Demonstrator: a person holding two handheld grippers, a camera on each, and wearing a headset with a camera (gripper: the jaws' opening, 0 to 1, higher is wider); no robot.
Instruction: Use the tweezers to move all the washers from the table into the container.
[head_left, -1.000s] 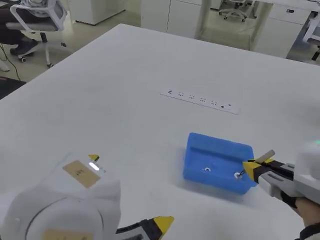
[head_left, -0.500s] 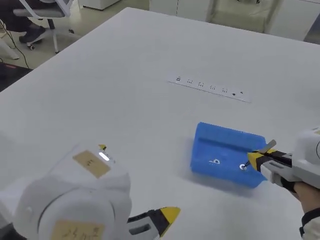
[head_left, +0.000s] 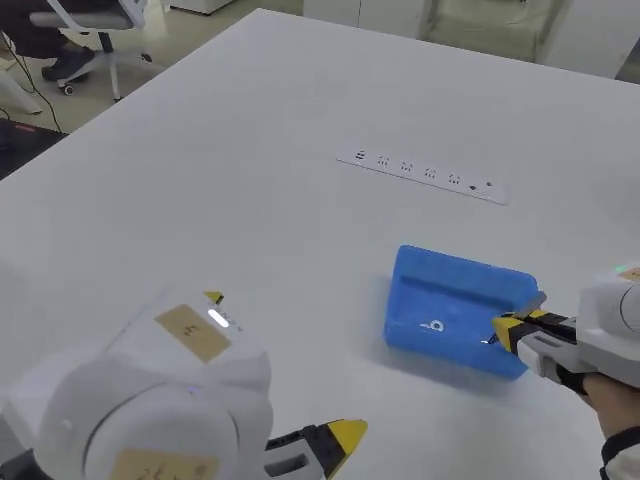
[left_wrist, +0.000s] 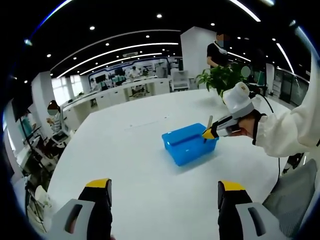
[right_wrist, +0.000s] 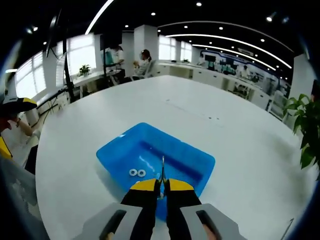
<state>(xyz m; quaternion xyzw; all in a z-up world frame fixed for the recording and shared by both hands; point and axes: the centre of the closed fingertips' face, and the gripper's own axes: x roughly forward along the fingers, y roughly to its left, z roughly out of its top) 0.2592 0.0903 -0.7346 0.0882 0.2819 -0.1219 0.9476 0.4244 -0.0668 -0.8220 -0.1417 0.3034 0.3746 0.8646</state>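
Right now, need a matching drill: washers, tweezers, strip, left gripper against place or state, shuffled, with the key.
Things:
1. washers
2. tweezers
3. strip
4. left gripper

Place or state:
A. open, holding nothing
B. flat on the table, beyond the container
C. lying side by side inside the container
D. clamped in the right gripper, tip over the container

Pairs: 1-C, 2-D, 3-B, 4-A
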